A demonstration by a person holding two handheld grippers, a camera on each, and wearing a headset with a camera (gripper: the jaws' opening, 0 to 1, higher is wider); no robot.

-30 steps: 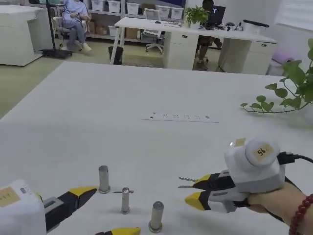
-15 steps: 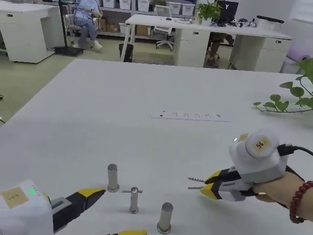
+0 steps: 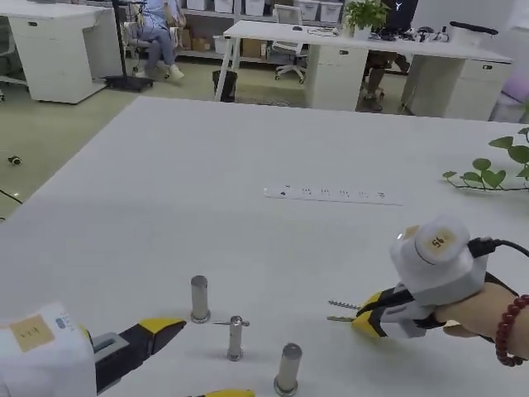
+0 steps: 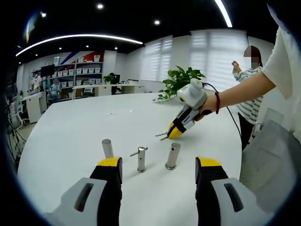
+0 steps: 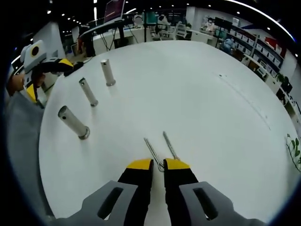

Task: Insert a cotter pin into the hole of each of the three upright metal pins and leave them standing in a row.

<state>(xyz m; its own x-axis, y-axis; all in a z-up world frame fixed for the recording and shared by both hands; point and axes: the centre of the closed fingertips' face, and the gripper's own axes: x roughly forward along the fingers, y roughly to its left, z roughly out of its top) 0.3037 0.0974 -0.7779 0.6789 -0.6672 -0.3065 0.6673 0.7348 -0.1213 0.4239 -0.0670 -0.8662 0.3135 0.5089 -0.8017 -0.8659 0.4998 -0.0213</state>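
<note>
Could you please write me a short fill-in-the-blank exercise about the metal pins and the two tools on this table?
1. ____ metal pins stand upright on the white table.
2. The inserted cotter pin sits in the ____ one of the row.
3. The left tool has its jaws ____.
4. The right tool is shut on a loose ____.
Missing words: three; middle; open; cotter pin.

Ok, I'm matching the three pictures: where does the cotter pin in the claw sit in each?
Head view: cotter pin lower right, at the right claw tips.
Left gripper view: cotter pin near centre.
Right gripper view: cotter pin bottom centre.
Landmark: middle post.
</note>
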